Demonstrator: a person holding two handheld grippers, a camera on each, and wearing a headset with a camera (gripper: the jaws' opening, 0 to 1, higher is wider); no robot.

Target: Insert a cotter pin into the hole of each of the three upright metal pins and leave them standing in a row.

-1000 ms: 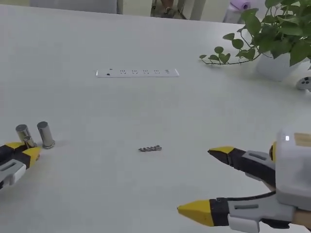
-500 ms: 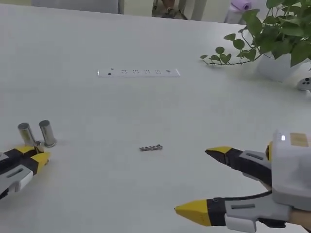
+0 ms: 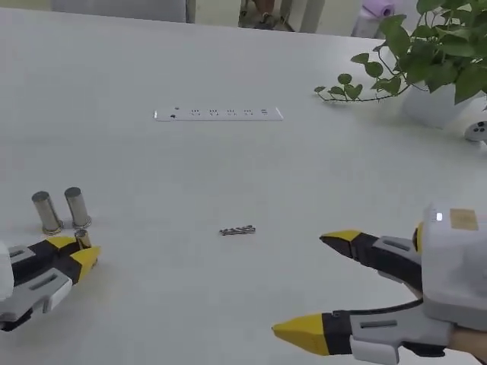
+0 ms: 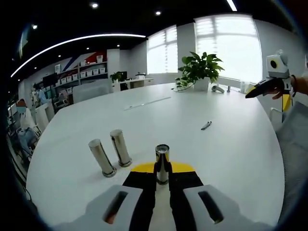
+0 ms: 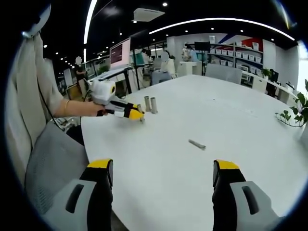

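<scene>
a broad white table (image 3: pixel 228 175) runs under everything. at its far right corner stands a leafy green plant in a white pot (image 3: pixel 434 46). toward the far side lies a long white power strip (image 3: pixel 218 114), flat on the table.

the grey, yellow-tipped right gripper (image 3: pixel 303 283) hovers at the near right with its jaws spread wide apart and nothing between them; its own view shows the same gap (image 5: pixel 163 166) above bare table.

the left gripper (image 3: pixel 78 249) sits low at the near left edge. its jaws are clamped on a short silver metal cylinder pin (image 4: pixel 162 161), which stands upright between the yellow tips. whether the pin's foot touches the table cannot be told.

just beyond that gripper, two more silver metal pins stand upright, side by side on the table and near each other: one on the left (image 3: pixel 46 211), one on the right (image 3: pixel 77 207).

near the middle of the table, well apart from both grippers, lies a small grey bunch of cotter pins (image 3: pixel 237 230); their number is too small to tell.
</scene>
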